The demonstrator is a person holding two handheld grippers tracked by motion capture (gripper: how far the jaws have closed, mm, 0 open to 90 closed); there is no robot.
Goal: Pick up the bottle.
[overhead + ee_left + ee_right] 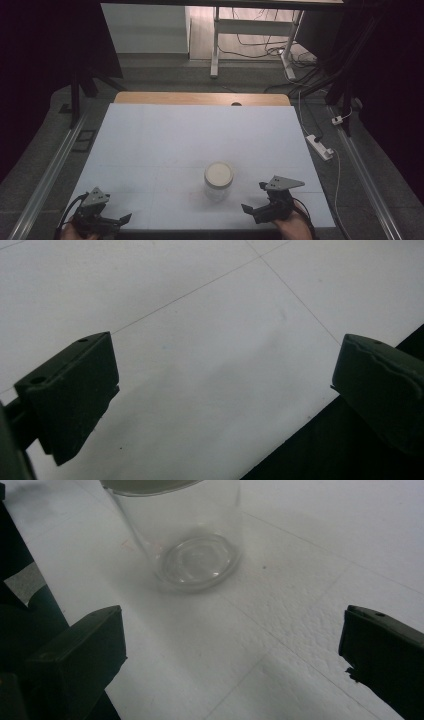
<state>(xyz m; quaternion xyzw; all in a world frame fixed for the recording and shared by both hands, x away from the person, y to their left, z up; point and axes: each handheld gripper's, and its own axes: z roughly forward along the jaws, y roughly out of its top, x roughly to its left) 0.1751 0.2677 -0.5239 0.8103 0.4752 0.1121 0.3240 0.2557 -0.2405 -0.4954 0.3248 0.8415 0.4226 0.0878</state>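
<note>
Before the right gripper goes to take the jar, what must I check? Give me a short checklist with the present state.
1. Right gripper jaws wide apart: ok.
2. Jar standing upright on the table: ok.
3. Lid sitting on the jar: ok; how tightly it is closed: cannot tell.
4. Nothing between right gripper and jar: ok.
5. Left gripper open, apart from the jar: ok.
6. Jar empty: appears so in the right gripper view, ok.

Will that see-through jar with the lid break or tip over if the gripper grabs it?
The jar looks like clear glass, so it is probably stiff, smooth and a bit slippery, and might break if dropped. It seems empty, so likely fairly light. It stands upright on a flat round base, so a low push should slide it; a push near the lid could tip it, and then it may roll.
</note>
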